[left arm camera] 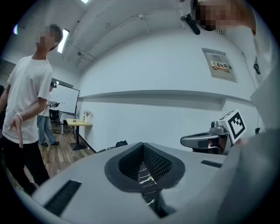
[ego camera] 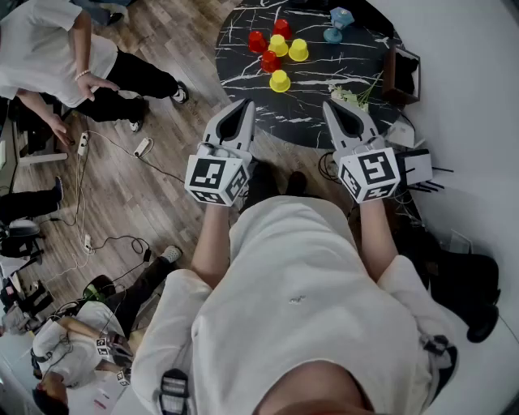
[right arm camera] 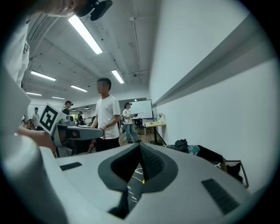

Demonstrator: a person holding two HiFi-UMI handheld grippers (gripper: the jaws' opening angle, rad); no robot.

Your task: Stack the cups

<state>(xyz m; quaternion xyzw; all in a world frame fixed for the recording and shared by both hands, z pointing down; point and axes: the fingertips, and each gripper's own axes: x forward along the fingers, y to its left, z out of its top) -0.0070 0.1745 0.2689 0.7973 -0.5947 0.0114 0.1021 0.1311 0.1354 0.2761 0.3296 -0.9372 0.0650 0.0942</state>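
Several small cups stand upside down on the round black marble table (ego camera: 324, 61): red cups (ego camera: 257, 40) and yellow cups (ego camera: 280, 81) in a loose cluster at its far left part. My left gripper (ego camera: 245, 105) and right gripper (ego camera: 332, 107) hover side by side over the table's near edge, well short of the cups. Both have their jaws together with nothing between them. In the left gripper view the left gripper (left arm camera: 142, 148) points upward at a white wall, with a sliver of marble in the slit. The right gripper view shows the right gripper (right arm camera: 141, 148) the same way.
A blue goblet-like thing (ego camera: 336, 22) stands at the table's far side, and a sprig of white flowers (ego camera: 350, 97) lies near the right gripper. A wooden frame (ego camera: 402, 74) leans at the table's right. A person (ego camera: 57, 49) stands at the left; cables (ego camera: 122, 150) cross the wooden floor.
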